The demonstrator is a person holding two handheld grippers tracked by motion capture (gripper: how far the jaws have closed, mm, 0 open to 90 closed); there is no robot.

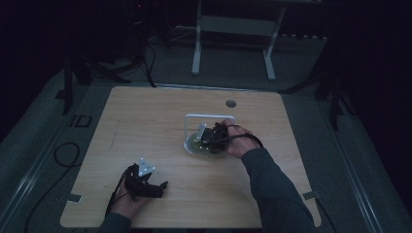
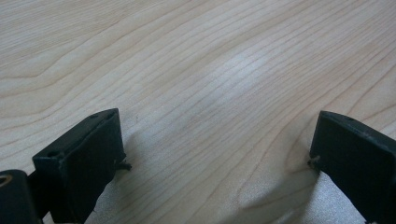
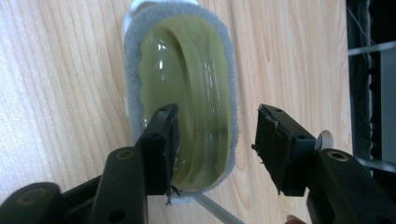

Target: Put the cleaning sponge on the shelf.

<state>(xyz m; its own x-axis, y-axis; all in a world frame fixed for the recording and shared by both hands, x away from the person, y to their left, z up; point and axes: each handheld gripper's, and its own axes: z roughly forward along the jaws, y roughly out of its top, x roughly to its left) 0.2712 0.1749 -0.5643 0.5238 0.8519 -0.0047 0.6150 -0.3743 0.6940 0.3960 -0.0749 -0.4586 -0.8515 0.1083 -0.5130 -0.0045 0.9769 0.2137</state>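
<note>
Right of centre on the tabletop (image 1: 145, 121), under the person's right hand (image 1: 238, 143), sits a pale green plate (image 3: 187, 98) on a grey felt-like pad (image 3: 133, 60), at the near end of a white wire stand (image 1: 210, 117) whose frame rises on the far side. From the right gripper view the plate reads as a long oval: its long axis runs straight away from the gripper, in line with the jaws, and its raised inner ridge curves along that same direction. The right gripper (image 3: 215, 140) hangs directly over the plate's near end. Its jaws stand released, well apart, with nothing pinched between them; the left jaw lies over the plate's left side, the right jaw over bare wood just past the pad's right edge. No pad presses on the plate, so it rests free.

The relation that matters next, as a judgement: the plate lies straight below and ahead of the right gripper, so a grip would have to close across the short axis, over the rim.

Well apart, at the near left of the tabletop, the left gripper (image 1: 145, 187) rests low in the left hand (image 1: 127, 201), its jaws spread wide over bare wood, holding nothing. The right hand is far nearer to the plate.
</note>
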